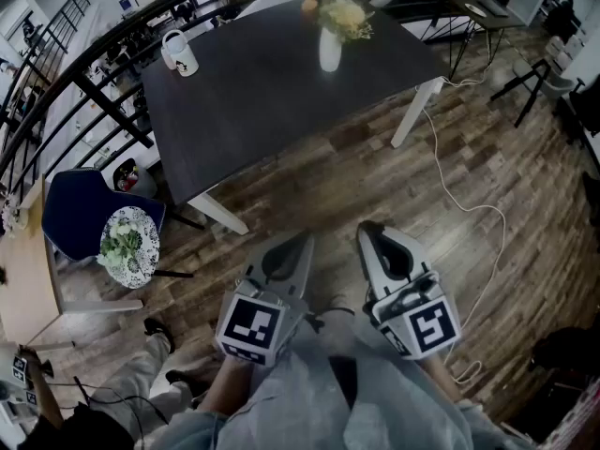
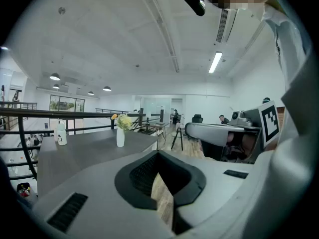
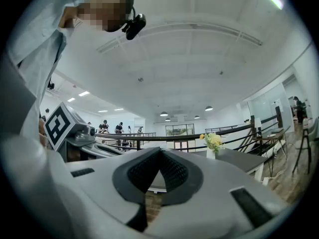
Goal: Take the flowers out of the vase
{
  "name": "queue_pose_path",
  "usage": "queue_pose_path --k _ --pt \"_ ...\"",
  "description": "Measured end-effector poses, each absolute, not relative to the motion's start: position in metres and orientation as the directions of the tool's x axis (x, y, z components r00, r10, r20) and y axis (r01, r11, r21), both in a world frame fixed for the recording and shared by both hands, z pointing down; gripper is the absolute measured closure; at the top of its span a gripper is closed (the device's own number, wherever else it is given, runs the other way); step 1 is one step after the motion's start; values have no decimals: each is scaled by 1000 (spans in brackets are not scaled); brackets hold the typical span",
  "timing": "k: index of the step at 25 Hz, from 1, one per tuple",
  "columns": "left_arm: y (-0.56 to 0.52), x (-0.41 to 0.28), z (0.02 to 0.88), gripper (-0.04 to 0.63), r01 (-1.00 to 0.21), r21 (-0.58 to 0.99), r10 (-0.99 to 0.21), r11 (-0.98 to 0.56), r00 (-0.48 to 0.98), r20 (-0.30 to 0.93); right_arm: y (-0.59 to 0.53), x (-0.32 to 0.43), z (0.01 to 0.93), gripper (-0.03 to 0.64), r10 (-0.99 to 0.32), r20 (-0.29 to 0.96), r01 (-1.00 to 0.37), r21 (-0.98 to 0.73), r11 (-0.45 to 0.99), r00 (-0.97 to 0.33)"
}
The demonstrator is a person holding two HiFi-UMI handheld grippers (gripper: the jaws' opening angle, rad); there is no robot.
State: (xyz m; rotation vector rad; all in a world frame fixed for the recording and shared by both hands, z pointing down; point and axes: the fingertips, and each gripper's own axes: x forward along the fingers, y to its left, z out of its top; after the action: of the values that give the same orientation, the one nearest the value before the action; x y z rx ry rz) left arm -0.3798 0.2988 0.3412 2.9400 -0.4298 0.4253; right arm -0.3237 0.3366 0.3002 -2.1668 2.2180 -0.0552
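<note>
Left hand-held gripper [image 1: 300,242] and right hand-held gripper [image 1: 368,231] at 6 o'clock, over the floor, well apart from worktop [image 1: 272,101]. Both have jaws together, nothing between them. Flowers [image 1: 345,15] in white vase [image 1: 330,52], 12 o'clock, worktop far edge.

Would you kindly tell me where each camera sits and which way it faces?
Head view: on the person's head, looking down at forearms, left gripper, right gripper, table.
Left gripper view: rides that gripper, along its shut jaws toward the table; right gripper, sleeve show.
Right gripper view: likewise; left gripper, sleeve show.
Shared: the vase of flowers.
</note>
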Motion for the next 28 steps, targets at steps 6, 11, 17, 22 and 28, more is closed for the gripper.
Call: queue_pose_path --k 6,11,17,22,28 --pt "295 -373 342 597 -293 94 -256 -951 923 288 337 -317 309 615 -1000 9 -998 -56 19 -19" --pt "296 -368 344 597 -290 89 -255 -953 924 285 339 -313 310 615 -1000 12 -998 -53 20 -21" --pt "305 -355 342 597 -293 86 -259 -952 924 281 348 -299 310 614 -1000 10 -996 -89 25 -26" --pt "316 -337 338 597 -303 89 -270 -949 924 272 362 -281 308 614 -1000 5 -997 -74 30 -30" --pt "329 -318 329 597 -332 83 -303 -940 921 247 382 -259 307 614 -999 -6 -997 -67 42 -42"
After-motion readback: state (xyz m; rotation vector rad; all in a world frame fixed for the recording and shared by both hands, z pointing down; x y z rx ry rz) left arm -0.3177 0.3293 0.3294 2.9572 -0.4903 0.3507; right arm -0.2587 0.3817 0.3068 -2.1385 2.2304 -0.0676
